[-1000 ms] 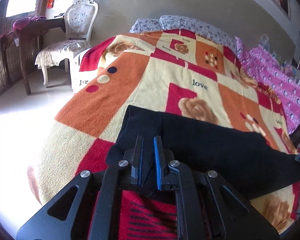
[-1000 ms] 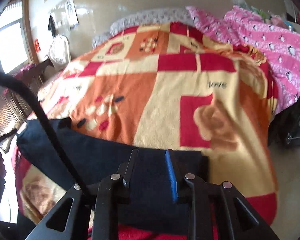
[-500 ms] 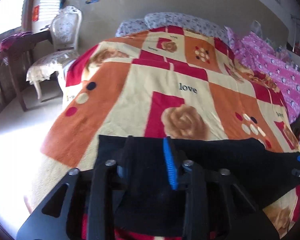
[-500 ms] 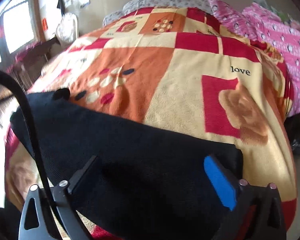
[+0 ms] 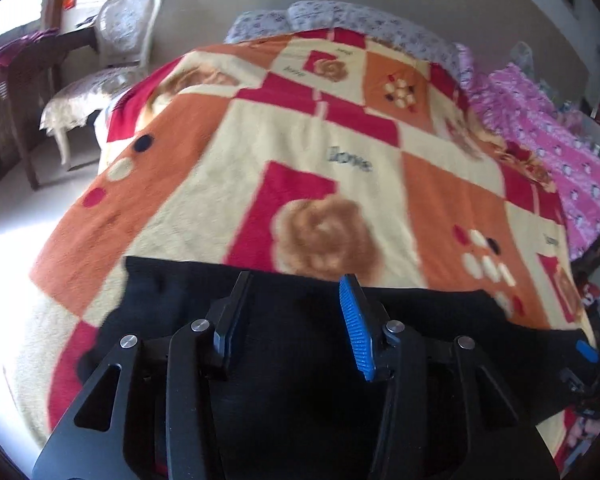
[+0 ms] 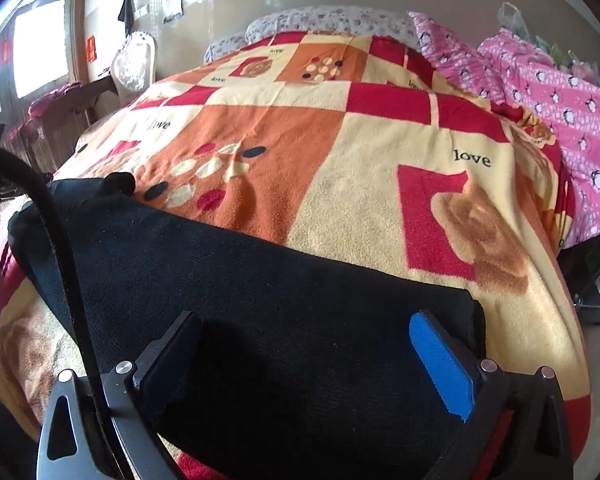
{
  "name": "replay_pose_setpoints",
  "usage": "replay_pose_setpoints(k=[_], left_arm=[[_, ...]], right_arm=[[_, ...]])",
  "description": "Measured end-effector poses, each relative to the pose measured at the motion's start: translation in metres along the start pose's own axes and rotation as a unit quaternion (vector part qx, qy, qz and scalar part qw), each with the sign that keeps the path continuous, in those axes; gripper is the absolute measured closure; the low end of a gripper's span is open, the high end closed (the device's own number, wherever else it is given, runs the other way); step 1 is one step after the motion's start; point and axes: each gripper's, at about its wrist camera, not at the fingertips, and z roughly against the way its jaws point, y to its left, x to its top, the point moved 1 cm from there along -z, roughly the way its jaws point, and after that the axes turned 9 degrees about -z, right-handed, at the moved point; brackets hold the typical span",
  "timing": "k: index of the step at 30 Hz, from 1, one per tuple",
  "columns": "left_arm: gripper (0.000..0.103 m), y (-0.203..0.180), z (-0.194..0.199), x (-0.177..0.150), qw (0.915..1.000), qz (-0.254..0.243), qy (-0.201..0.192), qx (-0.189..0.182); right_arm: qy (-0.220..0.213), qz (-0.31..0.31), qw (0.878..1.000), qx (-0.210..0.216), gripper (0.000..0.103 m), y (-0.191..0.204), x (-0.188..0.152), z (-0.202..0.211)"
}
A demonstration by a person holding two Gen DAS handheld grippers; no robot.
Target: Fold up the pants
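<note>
The black pants [image 5: 292,320] lie flat as a long band across the near edge of the bed's patchwork blanket [image 5: 340,152]; they also show in the right wrist view [image 6: 228,264]. My left gripper [image 5: 296,292] is open, just above the pants near their left end. My right gripper [image 6: 304,328] is wide open over the pants' right end, near the folded edge [image 6: 476,320]. The right gripper's blue pad shows at the far right of the left wrist view [image 5: 586,350].
A pink penguin-print quilt [image 6: 560,92] lies along the bed's right side and floral pillows [image 5: 340,16] at the head. A white chair [image 5: 112,52] and dark wooden table [image 5: 16,76] stand left of the bed. A black cable [image 6: 52,232] crosses the right wrist view.
Both grippers have opened and let go of the pants, which now lie spread on the blanket. The right gripper opened first and wider; both have drawn back a little.
</note>
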Motion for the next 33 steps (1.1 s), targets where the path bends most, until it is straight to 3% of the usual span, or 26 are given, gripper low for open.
replay_pose_setpoints(k=[4, 6, 8, 11, 16, 20, 22, 24, 27, 29, 33], left_arm=[[0.06, -0.097, -0.008, -0.001, 0.9915, -0.102, -0.001, -0.081], [0.06, -0.128, -0.022, -0.004, 0.9883, -0.132, 0.013, -0.076], [0.06, -0.14, -0.049, -0.011, 0.9879, -0.136, 0.053, -0.053], [0.058, -0.138, -0.063, -0.009, 0.9886, -0.126, 0.069, -0.046], [0.058, -0.135, -0.06, -0.012, 0.9901, -0.121, 0.052, -0.049], [0.058, -0.114, -0.017, -0.021, 0.995, -0.068, -0.027, -0.068], [0.058, -0.103, 0.004, -0.033, 0.9949, -0.05, -0.045, -0.075], [0.058, -0.089, 0.017, -0.049, 0.9976, -0.035, -0.044, -0.04], [0.058, -0.062, 0.016, -0.071, 1.0, -0.002, 0.006, -0.005], [0.059, -0.058, 0.02, -0.08, 0.9996, -0.025, 0.001, -0.01], [0.059, -0.072, 0.026, -0.087, 0.9967, -0.074, 0.007, 0.033]], right_arm=[[-0.011, -0.001, 1.0, 0.001, 0.0, -0.001, -0.002, 0.001], [-0.013, 0.001, 1.0, -0.001, 0.0, 0.0, -0.001, 0.0], [-0.014, 0.001, 1.0, -0.001, 0.0, 0.0, -0.001, 0.0], [-0.017, 0.002, 1.0, 0.0, 0.0, -0.001, -0.001, 0.0], [-0.024, 0.001, 1.0, 0.0, 0.0, -0.002, -0.002, 0.0], [-0.025, 0.002, 1.0, 0.0, 0.0, -0.003, -0.002, 0.0], [-0.025, 0.002, 1.0, 0.0, 0.0, -0.003, -0.002, 0.0], [-0.024, 0.003, 1.0, -0.002, 0.0, -0.003, -0.002, 0.0], [-0.018, 0.004, 1.0, -0.005, 0.0, -0.002, -0.001, 0.0], [-0.018, 0.005, 1.0, -0.007, 0.0, -0.001, -0.001, 0.0], [-0.017, 0.005, 1.0, -0.009, 0.0, -0.001, 0.0, 0.0]])
